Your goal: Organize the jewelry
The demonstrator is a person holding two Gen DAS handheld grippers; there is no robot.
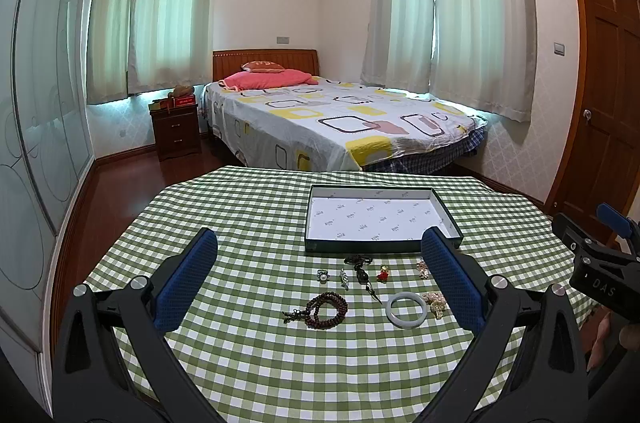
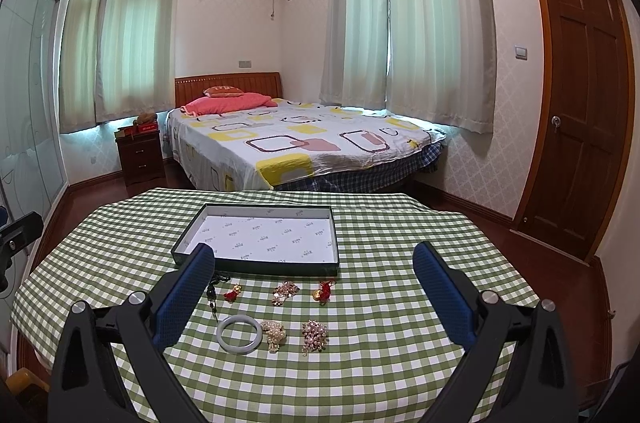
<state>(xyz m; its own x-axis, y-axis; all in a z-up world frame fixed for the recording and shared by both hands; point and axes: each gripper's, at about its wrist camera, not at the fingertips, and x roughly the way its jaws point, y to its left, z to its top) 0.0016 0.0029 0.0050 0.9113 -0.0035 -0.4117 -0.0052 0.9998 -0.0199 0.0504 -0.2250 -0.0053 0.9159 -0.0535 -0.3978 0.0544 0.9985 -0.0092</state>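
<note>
Checked tablecloth [image 1: 248, 363]: both hand-held grippers [image 1: 320, 273] [image 2: 316, 287] wide, empty; dark pendant [image 2: 212, 293] half-hidden behind finger.

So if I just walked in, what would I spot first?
Probably the green checked tablecloth, with little jewelry pieces laid in rows on it, like the white bangle near the front. Just behind them sits an empty tray. Two open blue-padded grippers, left and right, frame the scene.
</note>
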